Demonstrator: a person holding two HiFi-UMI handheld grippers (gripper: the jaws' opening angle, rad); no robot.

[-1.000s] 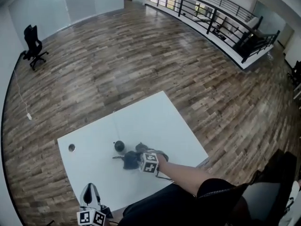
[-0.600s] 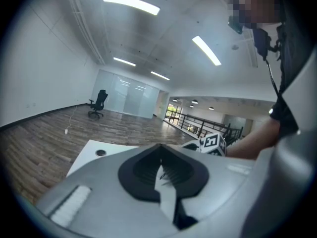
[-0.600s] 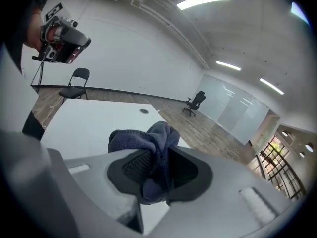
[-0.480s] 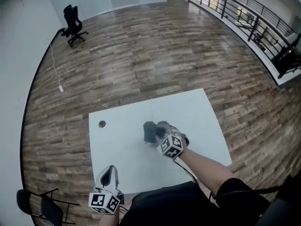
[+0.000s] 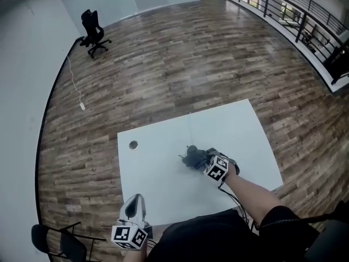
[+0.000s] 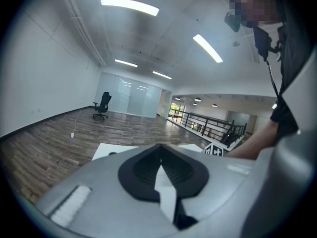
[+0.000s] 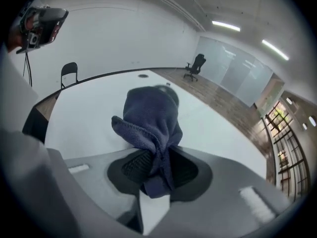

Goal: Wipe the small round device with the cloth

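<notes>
A dark blue cloth lies bunched on the white table, draped over the small round device, of which only a dark bump shows at the cloth's far edge. My right gripper is shut on the cloth's near end. In the right gripper view the cloth rises out of the jaws and folds over the device. My left gripper hangs at the table's near edge, far left of the cloth. Its jaws are shut with nothing between them.
A small round hole sits in the table's far left part. Wood floor surrounds the table. A black office chair stands far off, another chair close at the near left, and a railing runs along the right.
The device lay uncovered left of the cloth; my right gripper has carried the cloth left over it. The head view has swung. The left gripper stays at the near table edge.
</notes>
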